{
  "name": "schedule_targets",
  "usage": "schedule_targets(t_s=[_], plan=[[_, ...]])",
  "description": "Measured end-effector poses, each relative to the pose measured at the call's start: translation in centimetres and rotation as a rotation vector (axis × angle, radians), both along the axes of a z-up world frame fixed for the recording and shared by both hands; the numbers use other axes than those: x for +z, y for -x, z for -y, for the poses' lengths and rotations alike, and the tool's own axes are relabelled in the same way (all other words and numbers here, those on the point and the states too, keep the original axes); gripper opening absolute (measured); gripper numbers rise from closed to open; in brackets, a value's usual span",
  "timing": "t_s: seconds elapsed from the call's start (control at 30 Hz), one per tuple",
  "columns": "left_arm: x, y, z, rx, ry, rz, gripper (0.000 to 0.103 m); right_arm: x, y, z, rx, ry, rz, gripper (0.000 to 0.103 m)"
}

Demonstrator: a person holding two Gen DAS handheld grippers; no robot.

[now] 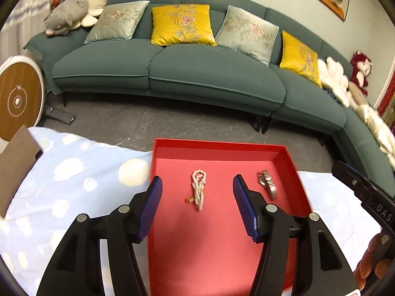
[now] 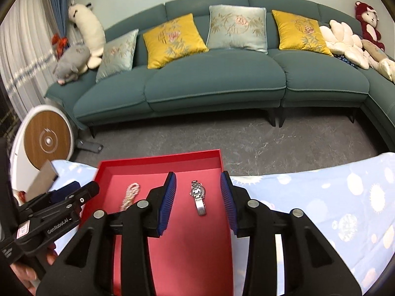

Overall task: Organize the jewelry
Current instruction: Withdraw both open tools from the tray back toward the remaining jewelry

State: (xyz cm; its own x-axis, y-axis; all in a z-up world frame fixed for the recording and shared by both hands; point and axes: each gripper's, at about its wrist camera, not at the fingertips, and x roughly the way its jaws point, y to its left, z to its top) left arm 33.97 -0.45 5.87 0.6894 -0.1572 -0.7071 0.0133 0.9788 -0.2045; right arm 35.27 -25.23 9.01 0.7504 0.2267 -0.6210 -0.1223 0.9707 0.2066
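Observation:
A red tray (image 1: 291, 162) lies on the blue patterned cloth; it also shows in the right wrist view (image 2: 158, 159). A pearl necklace (image 1: 198, 188) with a small gold piece lies in the tray's middle, and a silver watch (image 1: 267, 183) lies to its right. My left gripper (image 1: 197, 183) is open and empty, its jaws on either side of the necklace, held above it. In the right wrist view my right gripper (image 2: 198, 181) is open and empty, its jaws either side of the watch (image 2: 198, 197); the necklace (image 2: 129, 196) lies to the left.
The cloth-covered table (image 1: 61, 185) ends at grey floor, with a teal sofa (image 1: 172, 69) and cushions beyond. A round wooden-faced device (image 1: 17, 98) stands at left. A brown card (image 1: 14, 162) lies at the table's left edge. The left gripper's body (image 2: 49, 212) shows at the right view's left.

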Motion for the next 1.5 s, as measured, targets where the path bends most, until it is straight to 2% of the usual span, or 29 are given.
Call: schedule_targets(t_s=[0.07,0.2,0.27,0.53,0.7,0.8,0.9,1.13,1.5], plan=[[1.4,2.4,-0.8,0.0,0.035,0.007,0.058,1.6,2.4,1.0,0.002,-0.016,0.017,0.037],[3.3,7.0,-1.5,0.004,0.036,0.01,0.058,4.3,7.2,2.2,0.017,-0.033,0.035,0.039],[3.9,9.4,-1.7,0.012,0.031,0.014,0.058,5.2,9.9,2.7,0.018,-0.048,0.042,0.043],[4.4,18.0,-2.8,0.024,0.018,0.006,0.058,5.2,20.2,1.8,0.037,0.026,0.055,0.046],[1.8,22.8,-3.1,0.052,0.013,-0.027,0.058,2.1,24.7,1.8,0.02,0.022,0.021,0.048],[-0.2,24.7,-2.8,0.043,0.017,-0.073,0.058,-0.3,26.2,1.2,0.028,0.055,-0.018,0.048],[-1.9,26.5,-2.4,0.035,-0.012,-0.088,0.058,-2.9,27.4,0.3,0.036,0.102,-0.05,0.048],[-4.6,27.9,-2.5,0.013,-0.058,-0.091,0.058,-7.9,27.9,-0.9,0.044,0.134,-0.119,0.045],[-6.7,28.2,-2.3,-0.034,-0.081,-0.128,0.058,-11.1,27.4,-2.6,0.081,0.161,-0.187,0.045]])
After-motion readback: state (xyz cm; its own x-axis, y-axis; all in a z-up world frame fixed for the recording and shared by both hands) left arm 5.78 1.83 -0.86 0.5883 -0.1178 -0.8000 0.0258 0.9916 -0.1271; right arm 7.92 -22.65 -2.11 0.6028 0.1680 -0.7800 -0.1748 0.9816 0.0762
